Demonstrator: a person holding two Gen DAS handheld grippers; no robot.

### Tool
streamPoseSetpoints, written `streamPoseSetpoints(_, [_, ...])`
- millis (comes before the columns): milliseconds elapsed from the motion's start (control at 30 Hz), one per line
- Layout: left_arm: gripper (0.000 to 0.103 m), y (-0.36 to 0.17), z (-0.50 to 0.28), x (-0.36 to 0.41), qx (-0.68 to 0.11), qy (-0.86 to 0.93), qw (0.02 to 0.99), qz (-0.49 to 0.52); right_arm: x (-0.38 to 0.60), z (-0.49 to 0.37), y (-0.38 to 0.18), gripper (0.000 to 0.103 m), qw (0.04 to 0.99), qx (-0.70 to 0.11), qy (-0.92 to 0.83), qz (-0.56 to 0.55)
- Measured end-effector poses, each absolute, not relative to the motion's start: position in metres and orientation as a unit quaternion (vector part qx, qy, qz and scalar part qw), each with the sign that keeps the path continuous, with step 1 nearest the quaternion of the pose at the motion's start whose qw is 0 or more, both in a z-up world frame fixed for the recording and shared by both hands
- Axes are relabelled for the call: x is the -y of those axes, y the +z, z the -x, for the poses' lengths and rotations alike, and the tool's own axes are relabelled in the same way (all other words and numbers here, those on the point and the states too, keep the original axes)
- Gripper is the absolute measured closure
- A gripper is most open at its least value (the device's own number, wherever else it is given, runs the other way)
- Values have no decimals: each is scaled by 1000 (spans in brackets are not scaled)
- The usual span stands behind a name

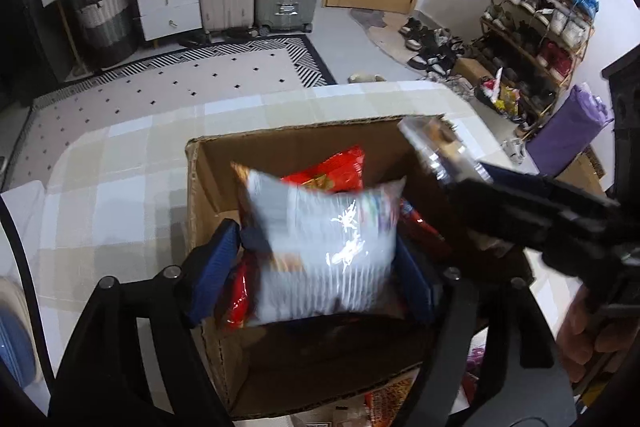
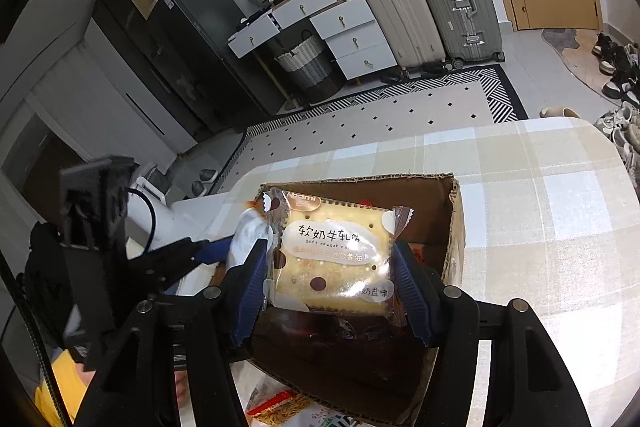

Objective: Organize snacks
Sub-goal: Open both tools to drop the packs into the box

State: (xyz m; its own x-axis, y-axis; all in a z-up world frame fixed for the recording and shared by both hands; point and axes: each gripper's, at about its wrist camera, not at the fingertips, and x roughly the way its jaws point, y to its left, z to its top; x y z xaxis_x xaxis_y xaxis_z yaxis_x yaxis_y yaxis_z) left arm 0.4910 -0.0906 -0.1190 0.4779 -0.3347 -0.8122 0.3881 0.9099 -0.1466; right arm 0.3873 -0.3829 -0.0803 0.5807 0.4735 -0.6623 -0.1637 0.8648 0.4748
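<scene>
I hold the left gripper (image 1: 316, 259) over the cardboard box (image 1: 208, 183) on the counter (image 1: 120, 163), jaws spread, white snack bag (image 1: 324, 251) loose between them. Right gripper (image 2: 332, 279) clamps the cracker packet (image 2: 332, 263); lower before releasing.

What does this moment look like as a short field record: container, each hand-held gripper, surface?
container: open cardboard box on checked tablecloth, red snack bags inside
left hand-held gripper: over the box, jaws apart, silver-white snack bag blurred between its pads; contact unclear
right hand-held gripper: shut on nougat cracker packet, held above the box
task stage: both packets at the box, neither seen resting inside
</scene>
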Motion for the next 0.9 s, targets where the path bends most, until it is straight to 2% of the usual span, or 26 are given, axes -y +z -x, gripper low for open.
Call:
streamPoseSetpoints(367, [23,-113,-484,84,-469,-210,858,-28,377,-386,-81,40,880,-418,166,-154])
streamPoseSetpoints(500, [23,-106,-476,81,-461,-219,860,-22,379,-389,-83,31,881,-423,151,-150])
streamPoseSetpoints(900, [23,-78,-437,70,-443,-220,869,-20,371,-373,-63,31,889,-410,149,-140])
